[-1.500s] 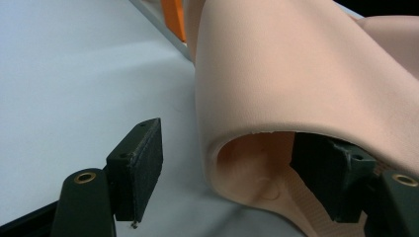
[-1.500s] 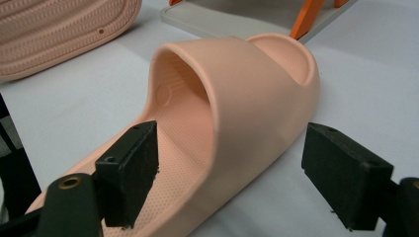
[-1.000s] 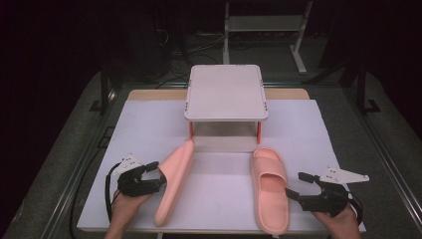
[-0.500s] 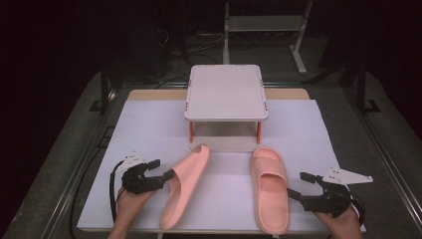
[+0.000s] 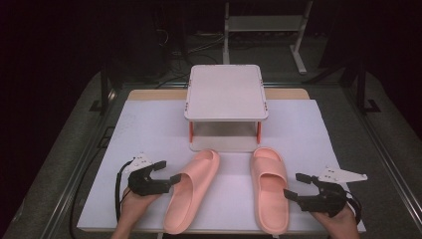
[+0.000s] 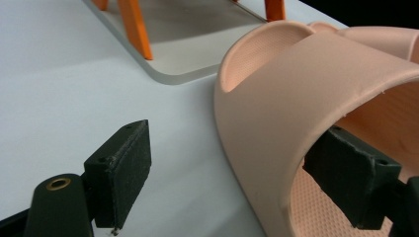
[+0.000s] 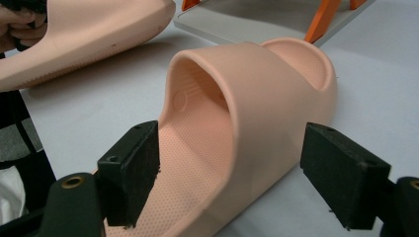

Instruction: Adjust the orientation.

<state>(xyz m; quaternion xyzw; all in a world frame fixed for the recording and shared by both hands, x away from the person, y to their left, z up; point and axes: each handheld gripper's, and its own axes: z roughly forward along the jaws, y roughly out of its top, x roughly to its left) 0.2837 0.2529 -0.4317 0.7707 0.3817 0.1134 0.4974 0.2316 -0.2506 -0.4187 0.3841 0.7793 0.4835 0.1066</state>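
Pink left slipper (image 5: 191,190) lies flat on the white sheet (image 5: 149,129); its strap edge sits between the left gripper's (image 5: 169,172) jaws, which have just been opening, pads off it. Right gripper (image 5: 294,186) gapes around the right slipper's (image 5: 269,186) outer edge, not pressing.

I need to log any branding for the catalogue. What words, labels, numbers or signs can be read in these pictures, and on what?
None can be read.
Left slipper: plain, dotted footbed, no print seen.
Right slipper: a small round embossed mark inside under the strap, too faint to read.
Small shelf: plain top, no label.
White table cover: no print.
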